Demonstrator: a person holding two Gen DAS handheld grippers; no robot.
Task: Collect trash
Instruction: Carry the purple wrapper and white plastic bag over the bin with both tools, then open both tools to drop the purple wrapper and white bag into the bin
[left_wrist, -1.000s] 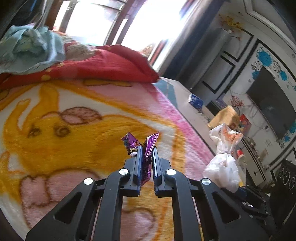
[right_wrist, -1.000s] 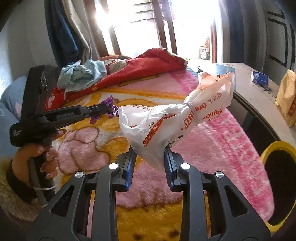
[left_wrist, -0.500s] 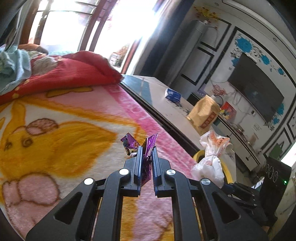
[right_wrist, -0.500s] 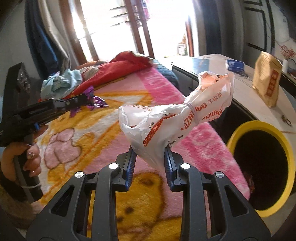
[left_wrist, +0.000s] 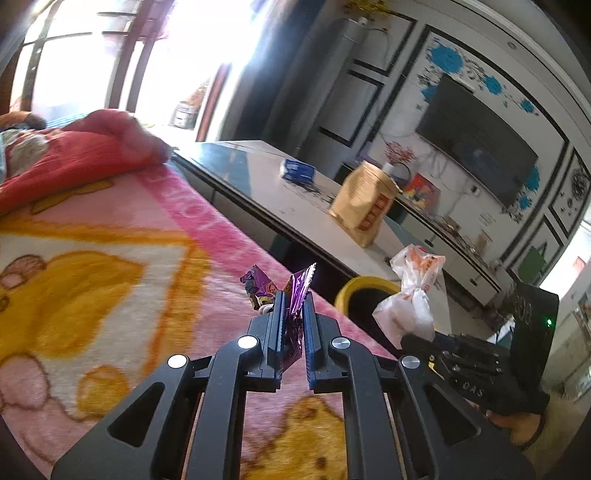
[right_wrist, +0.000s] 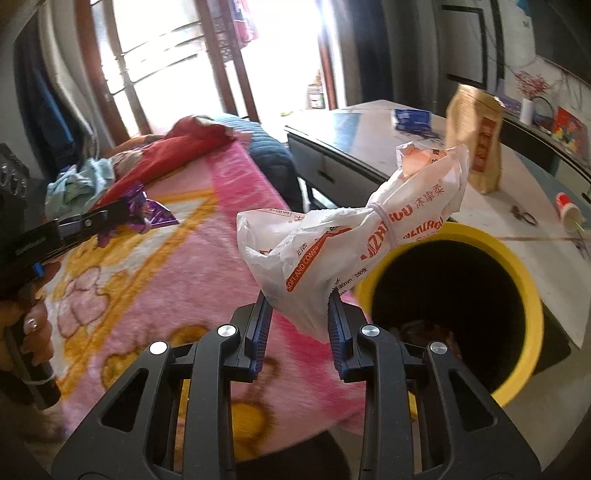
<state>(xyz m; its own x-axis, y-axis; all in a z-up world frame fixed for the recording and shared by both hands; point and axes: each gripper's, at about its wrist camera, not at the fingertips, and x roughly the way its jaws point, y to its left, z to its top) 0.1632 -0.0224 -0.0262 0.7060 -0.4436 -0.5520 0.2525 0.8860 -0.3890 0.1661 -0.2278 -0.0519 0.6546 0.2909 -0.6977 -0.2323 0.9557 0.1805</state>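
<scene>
Plainly both loads are light and soft. The left gripper (left_wrist: 291, 314) is clamped flat on a crinkly purple wrapper (left_wrist: 295, 295), foil-like and likely slippery, so a grip low on its body suits it. The right gripper (right_wrist: 297, 317) squeezes the bottom of a tied white plastic bag (right_wrist: 347, 236), which gives under the pads. Both hang above the pink blanket (right_wrist: 166, 266), beside the yellow bin (right_wrist: 517, 269). Only the right view looks into the bin, where something dark, perhaps earlier rubbish, lies; the left view shows just its rim.
</scene>
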